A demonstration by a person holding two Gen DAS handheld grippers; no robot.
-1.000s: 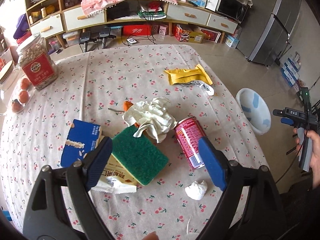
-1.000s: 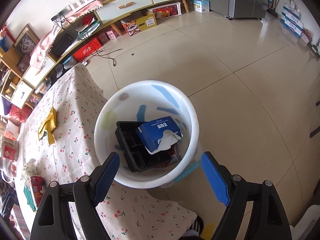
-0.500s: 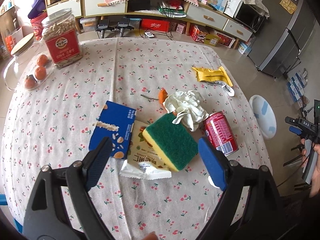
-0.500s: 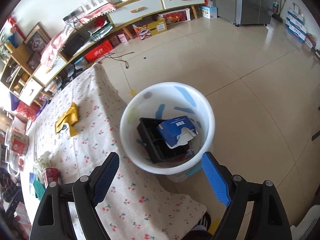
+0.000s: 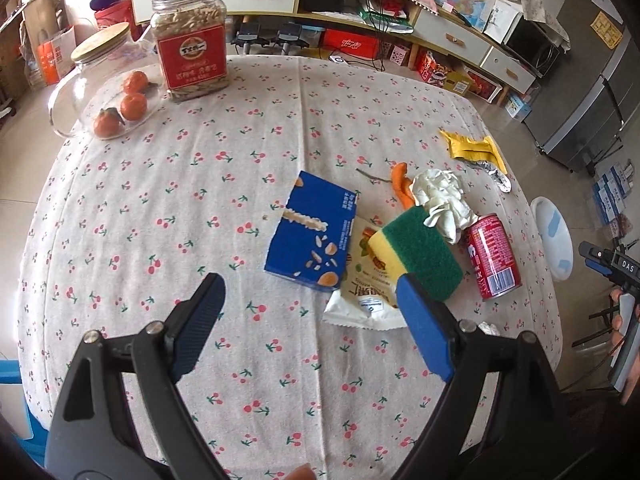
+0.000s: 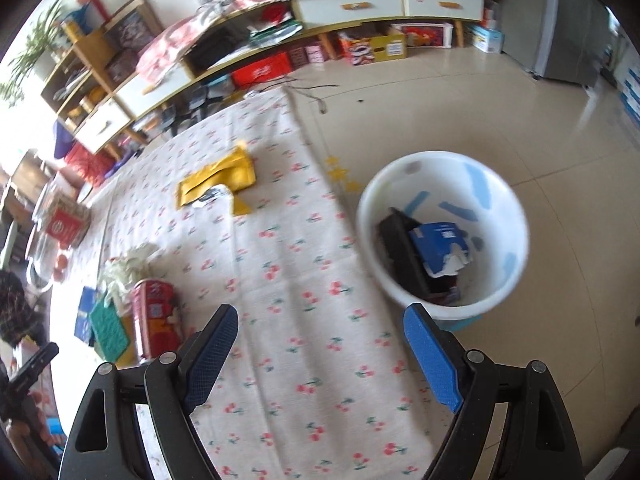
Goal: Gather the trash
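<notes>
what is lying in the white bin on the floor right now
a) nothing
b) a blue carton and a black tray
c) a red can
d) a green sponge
b: the right wrist view shows a blue carton resting against a black tray inside the white bin.

Right tool [image 6: 316, 350] now over tablecloth [image 6: 280, 264]

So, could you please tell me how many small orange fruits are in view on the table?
3, all in the clear glass dish at the table's far left: one, another, another.
</notes>
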